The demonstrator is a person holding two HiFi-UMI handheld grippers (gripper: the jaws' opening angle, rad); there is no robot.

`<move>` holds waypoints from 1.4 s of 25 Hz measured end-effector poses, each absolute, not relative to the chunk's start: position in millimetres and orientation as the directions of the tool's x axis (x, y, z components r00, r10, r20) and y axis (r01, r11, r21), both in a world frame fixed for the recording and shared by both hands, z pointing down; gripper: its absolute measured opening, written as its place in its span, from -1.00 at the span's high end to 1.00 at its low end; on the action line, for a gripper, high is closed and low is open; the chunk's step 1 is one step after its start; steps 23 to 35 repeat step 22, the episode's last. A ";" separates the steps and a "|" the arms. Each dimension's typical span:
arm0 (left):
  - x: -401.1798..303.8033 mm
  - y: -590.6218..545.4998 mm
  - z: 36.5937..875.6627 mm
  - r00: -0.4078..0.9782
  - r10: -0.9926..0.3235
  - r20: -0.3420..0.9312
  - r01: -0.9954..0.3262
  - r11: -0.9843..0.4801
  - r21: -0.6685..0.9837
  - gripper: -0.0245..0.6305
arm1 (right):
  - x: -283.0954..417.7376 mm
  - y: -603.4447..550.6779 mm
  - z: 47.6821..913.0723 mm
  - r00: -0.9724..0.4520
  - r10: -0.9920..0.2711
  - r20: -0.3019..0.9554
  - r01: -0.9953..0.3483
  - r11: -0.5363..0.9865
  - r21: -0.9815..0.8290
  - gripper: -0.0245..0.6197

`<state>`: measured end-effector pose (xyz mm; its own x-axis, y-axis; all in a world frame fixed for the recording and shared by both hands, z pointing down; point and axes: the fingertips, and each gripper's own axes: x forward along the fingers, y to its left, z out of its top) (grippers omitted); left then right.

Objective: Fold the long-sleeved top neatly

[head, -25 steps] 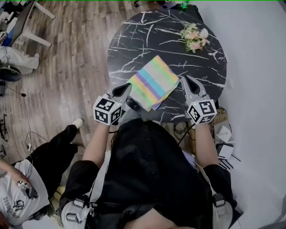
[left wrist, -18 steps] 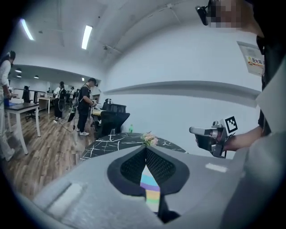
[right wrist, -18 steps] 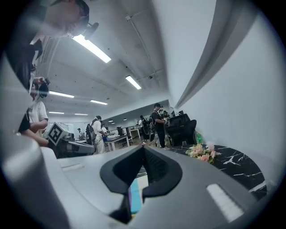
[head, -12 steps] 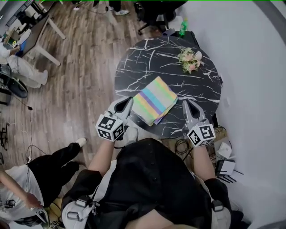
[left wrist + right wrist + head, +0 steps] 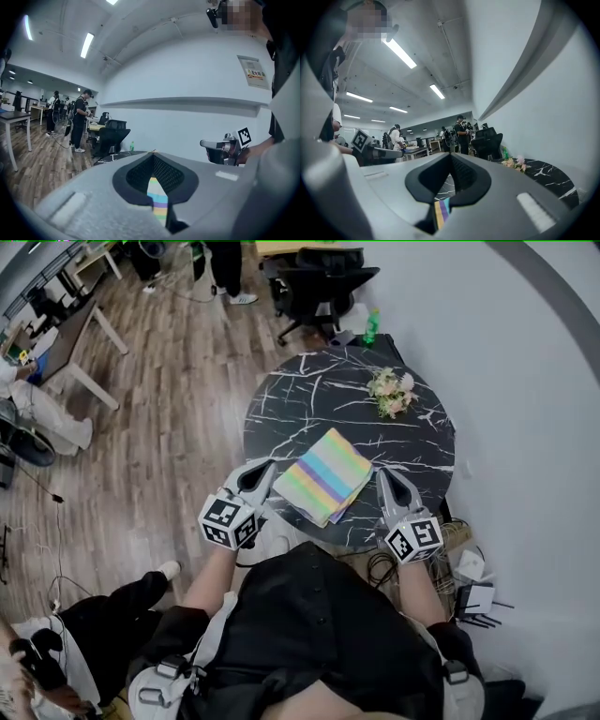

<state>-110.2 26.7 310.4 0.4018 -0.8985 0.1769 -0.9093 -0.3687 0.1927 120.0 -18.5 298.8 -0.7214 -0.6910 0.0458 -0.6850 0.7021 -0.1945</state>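
The long-sleeved top (image 5: 325, 474) lies folded into a pastel-striped rectangle near the front edge of the round black marble table (image 5: 300, 399). My left gripper (image 5: 266, 464) hovers just left of the top, jaws shut and empty. Just right of the top, my right gripper (image 5: 382, 474) is also shut, with nothing in it. In the left gripper view the shut jaws of the left gripper (image 5: 152, 153) point level, and a strip of the top (image 5: 157, 202) shows below them. Under the right gripper (image 5: 451, 155) in its own view, a corner of the top (image 5: 441, 211) shows too.
A small bunch of flowers (image 5: 391, 392) sits at the table's far right. A black office chair (image 5: 319, 277) and a green bottle (image 5: 373, 325) stand beyond the table. A white wall runs along the right. A person (image 5: 56, 652) crouches at lower left, and cables and boxes (image 5: 469, 582) lie by the wall.
Both grippers have lifted off the table and drawn back a little from the folded top's sides. The top has not moved.
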 end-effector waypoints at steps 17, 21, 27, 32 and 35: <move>-107.1 18.7 319.3 0.472 -0.866 0.165 -0.874 -0.435 0.217 0.90 | 101.3 -4.7 301.9 -0.704 -0.708 0.048 -0.703 0.687 -0.183 0.91; -104.9 18.5 322.3 0.477 -0.863 0.168 -0.872 -0.439 0.218 0.90 | 100.7 -3.4 305.9 -0.709 -0.703 0.061 -0.701 0.691 -0.176 0.91; -104.7 18.4 323.0 0.477 -0.863 0.169 -0.872 -0.439 0.218 0.90 | 100.9 -3.5 306.9 -0.709 -0.702 0.064 -0.701 0.692 -0.175 0.91; -104.7 18.4 323.0 0.477 -0.863 0.169 -0.872 -0.439 0.218 0.90 | 100.9 -3.5 306.9 -0.709 -0.702 0.064 -0.701 0.692 -0.175 0.91; -104.7 18.4 323.0 0.477 -0.863 0.169 -0.872 -0.439 0.218 0.90 | 100.9 -3.5 306.9 -0.709 -0.702 0.064 -0.701 0.692 -0.175 0.91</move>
